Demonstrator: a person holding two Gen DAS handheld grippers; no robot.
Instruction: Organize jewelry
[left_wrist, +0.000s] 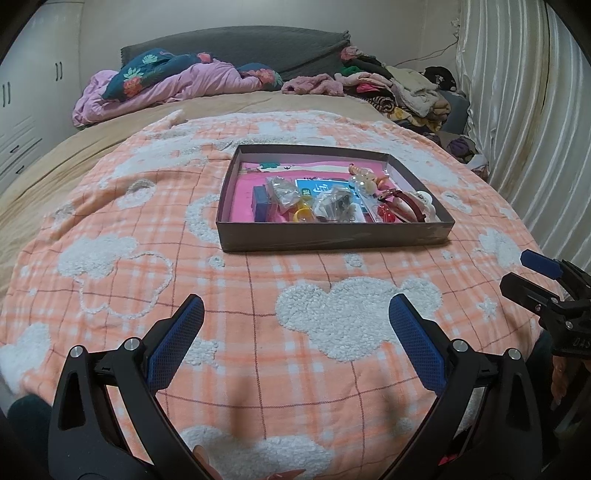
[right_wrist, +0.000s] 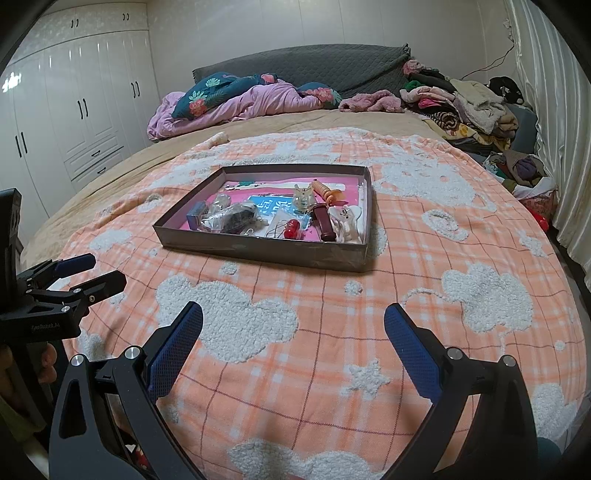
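A shallow grey box (left_wrist: 332, 236) is seen in the centre of the left wrist view, resting on the peach checked blanket (left_wrist: 258, 295) spread over the bed; in the right wrist view it lies slightly left of centre. The jewelry is gathered inside it, mostly toward the near wall: small clear bags (left_wrist: 332, 206), a yellow ring (left_wrist: 303, 215), a red bead piece (right_wrist: 293, 228), a dark red band (right_wrist: 322, 219), a white claw clip (right_wrist: 345, 221) at the right end, and a blue block (left_wrist: 263, 201) at the left.

The left tongs (left_wrist: 295, 332) are held wide apart over the blanket at the bottom of the frame, with nothing between the blue pads. The right tongs (right_wrist: 293, 334) are likewise spread wide and empty, well short of the box.

The pieces are judged to be light and small. The bags are likely slippery and limp, so a pinch at a bunched part would be safest. The clip and band appear rigid and could be taken across their narrow middle. Beads and thin wires are probably fragile; gentle closing is advised. The soft bedding may give under pressure.
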